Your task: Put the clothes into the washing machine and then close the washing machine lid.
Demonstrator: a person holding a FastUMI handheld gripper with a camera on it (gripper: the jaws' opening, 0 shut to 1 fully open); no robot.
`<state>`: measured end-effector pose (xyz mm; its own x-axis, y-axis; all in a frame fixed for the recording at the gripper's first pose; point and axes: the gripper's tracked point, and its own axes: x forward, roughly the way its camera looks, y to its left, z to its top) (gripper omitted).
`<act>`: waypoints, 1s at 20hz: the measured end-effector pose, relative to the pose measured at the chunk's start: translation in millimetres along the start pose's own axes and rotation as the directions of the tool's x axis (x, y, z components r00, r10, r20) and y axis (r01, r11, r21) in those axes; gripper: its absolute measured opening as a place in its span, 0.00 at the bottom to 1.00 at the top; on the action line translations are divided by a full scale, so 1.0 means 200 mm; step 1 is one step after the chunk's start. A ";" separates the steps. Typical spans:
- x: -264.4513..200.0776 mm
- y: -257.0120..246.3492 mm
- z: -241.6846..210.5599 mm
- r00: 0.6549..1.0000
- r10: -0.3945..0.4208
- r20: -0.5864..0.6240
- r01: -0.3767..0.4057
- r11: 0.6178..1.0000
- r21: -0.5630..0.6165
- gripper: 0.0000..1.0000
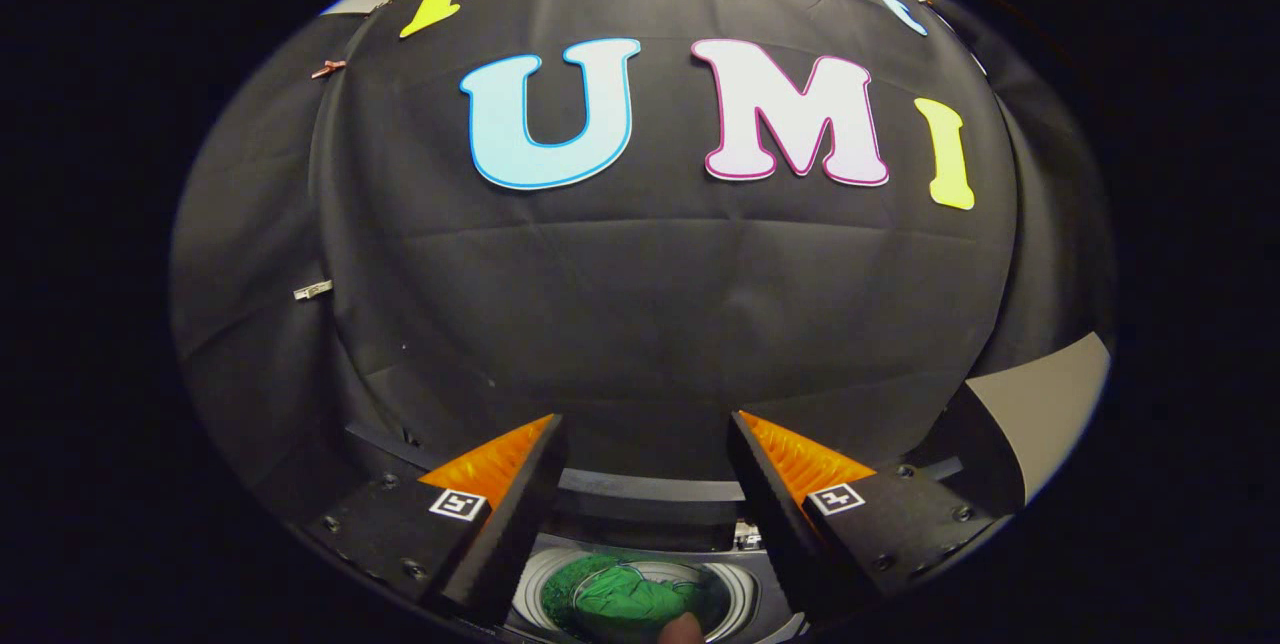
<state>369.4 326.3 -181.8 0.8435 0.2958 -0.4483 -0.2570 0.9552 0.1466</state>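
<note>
From the gripper view, the gripper (pixel 645 444) is hanging with its fingers spread wide and holding nothing; below and between them the green clothes (pixel 625 596) are lying bunched inside the washing machine (pixel 745 596) drum, so loading is looking done while the lid is seemingly waiting to be closed; the bundle is crumpled, its long axis perhaps running across the fingers, though so little is showing that I cannot tell which way it is pointing; a fingertip (pixel 683 629) is peeking beside it.

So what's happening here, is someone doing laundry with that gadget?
Yes. A person is holding a two-finger gripper above a small washing machine. Its fingers are spread open and hold nothing. A green garment already lies in the drum below and between them. A fingertip shows at the drum's near edge.
</note>
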 end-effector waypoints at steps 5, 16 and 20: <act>-0.10 0.02 -0.05 0.999 0.023 0.041 -0.023 1.000 -0.010 1.00; -0.24 0.05 -0.25 0.997 0.059 0.049 -0.058 0.998 -0.016 1.00; -0.25 0.06 -0.44 0.998 0.054 -0.011 -0.055 0.997 -0.061 1.00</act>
<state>283.2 323.9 -235.9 0.8229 0.3474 -0.4495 -0.3313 0.9362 0.1170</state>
